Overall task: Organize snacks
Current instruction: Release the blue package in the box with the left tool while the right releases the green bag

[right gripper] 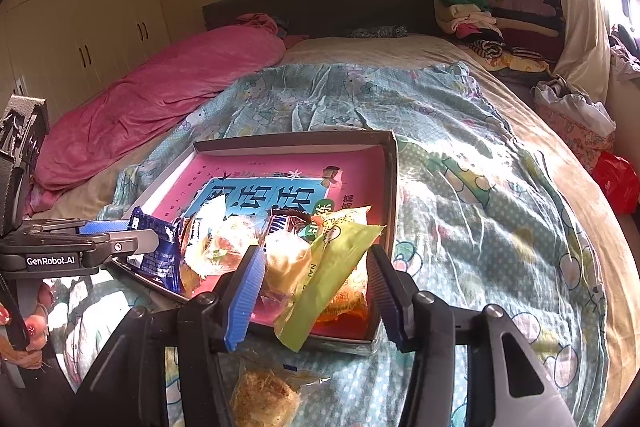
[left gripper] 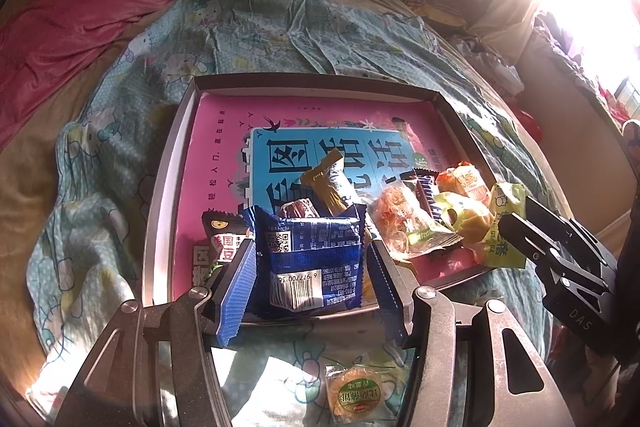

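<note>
A shallow grey box (left gripper: pixel 312 81) lies on the bed with a pink book (left gripper: pixel 224 131) as its floor. Several wrapped snacks (left gripper: pixel 420 219) are heaped at its near right corner. My left gripper (left gripper: pixel 312 255) stands open over the box's near edge. A blue packet (left gripper: pixel 312 255) stands upright between its pads, with a slim gap on the right. My right gripper (right gripper: pixel 316 259) is open over the box (right gripper: pixel 394 187). A yellow-green packet (right gripper: pixel 332 267) lies slanted between its fingers on the other snacks, touching neither pad. One loose round snack (left gripper: pixel 354 393) (right gripper: pixel 264 395) rests on the quilt below the grippers.
The box sits on a teal cartoon quilt (right gripper: pixel 460 167). A pink blanket (right gripper: pixel 140 107) lies along the left, folded clothes (right gripper: pixel 472 11) by the headboard, a red bag (right gripper: pixel 616 183) at the right. A hand (right gripper: pixel 32 327) holds the left gripper (right gripper: pixel 120 243). Window glare fills the upper right.
</note>
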`<state>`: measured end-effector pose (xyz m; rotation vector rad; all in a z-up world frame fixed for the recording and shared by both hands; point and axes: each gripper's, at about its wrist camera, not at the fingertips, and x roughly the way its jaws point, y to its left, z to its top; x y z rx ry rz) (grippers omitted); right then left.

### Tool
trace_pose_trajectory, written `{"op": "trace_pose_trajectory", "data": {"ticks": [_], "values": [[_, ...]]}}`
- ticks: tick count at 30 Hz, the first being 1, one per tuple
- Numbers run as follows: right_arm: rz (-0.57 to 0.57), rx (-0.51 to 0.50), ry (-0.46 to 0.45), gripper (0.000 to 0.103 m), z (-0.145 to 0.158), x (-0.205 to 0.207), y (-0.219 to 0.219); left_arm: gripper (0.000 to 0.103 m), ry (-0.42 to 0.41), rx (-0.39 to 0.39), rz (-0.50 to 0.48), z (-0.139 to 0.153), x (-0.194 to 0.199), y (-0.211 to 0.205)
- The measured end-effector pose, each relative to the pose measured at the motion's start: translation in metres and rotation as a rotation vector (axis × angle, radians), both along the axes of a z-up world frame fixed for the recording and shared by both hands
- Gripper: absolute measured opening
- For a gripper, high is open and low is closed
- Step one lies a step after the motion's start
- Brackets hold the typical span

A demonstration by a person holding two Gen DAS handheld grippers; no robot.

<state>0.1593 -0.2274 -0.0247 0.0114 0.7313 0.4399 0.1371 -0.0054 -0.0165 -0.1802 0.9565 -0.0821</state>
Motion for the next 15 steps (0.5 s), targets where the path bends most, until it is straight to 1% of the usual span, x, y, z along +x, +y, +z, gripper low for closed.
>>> {"op": "trace_pose_trajectory", "data": {"ticks": [12, 15], "values": [[-0.022, -0.005, 0.0, 0.054, 0.0005, 0.0006, -0.0039, 0.069, -0.012, -0.015, -0.006, 0.0052, -0.0033, 0.0005], [-0.023, -0.006, -0.003, 0.055, 0.001, 0.0007, -0.0041, 0.069, -0.016, -0.02, -0.008, 0.0067, -0.0041, 0.0011]]}}
